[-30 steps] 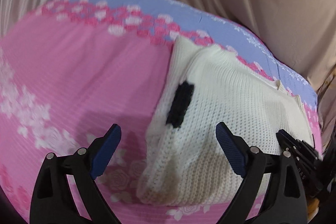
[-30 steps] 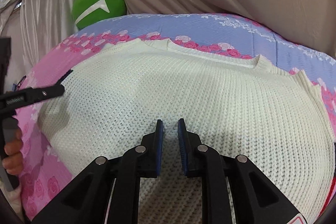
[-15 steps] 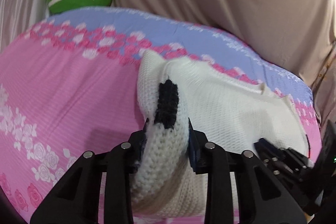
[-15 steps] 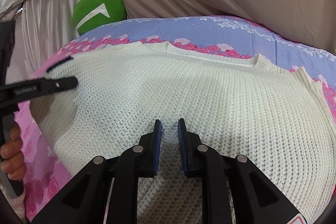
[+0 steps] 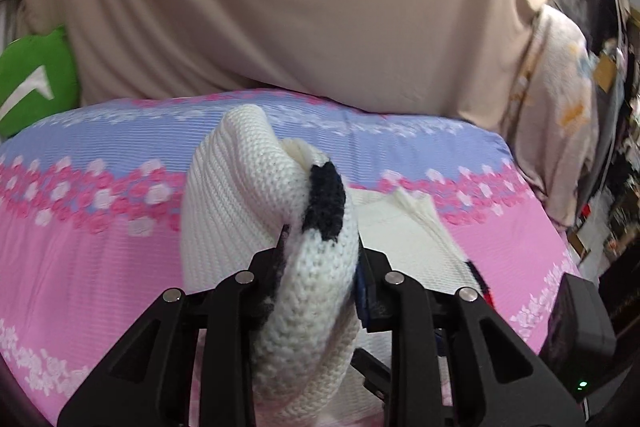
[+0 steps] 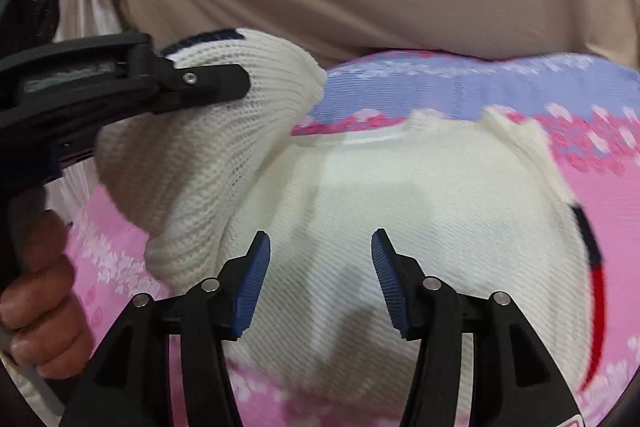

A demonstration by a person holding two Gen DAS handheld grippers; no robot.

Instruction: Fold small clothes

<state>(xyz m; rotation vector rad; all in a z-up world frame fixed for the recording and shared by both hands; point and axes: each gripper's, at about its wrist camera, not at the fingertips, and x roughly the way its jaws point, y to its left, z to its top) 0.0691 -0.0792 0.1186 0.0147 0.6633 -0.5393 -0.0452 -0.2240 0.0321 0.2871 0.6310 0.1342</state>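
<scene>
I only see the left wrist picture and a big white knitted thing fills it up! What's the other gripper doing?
Observer: The right gripper is open, with nothing between its blue pads, over the flat part of the white sweater.
Child: Is my gripper lifting it?
Observer: Yes. From the right wrist view, the left gripper holds the sweater's left side up off the pink bedsheet, curling toward the middle.
Child: Who holds my gripper?
Observer: A bare hand wraps its handle, at the left edge of that view.
</scene>
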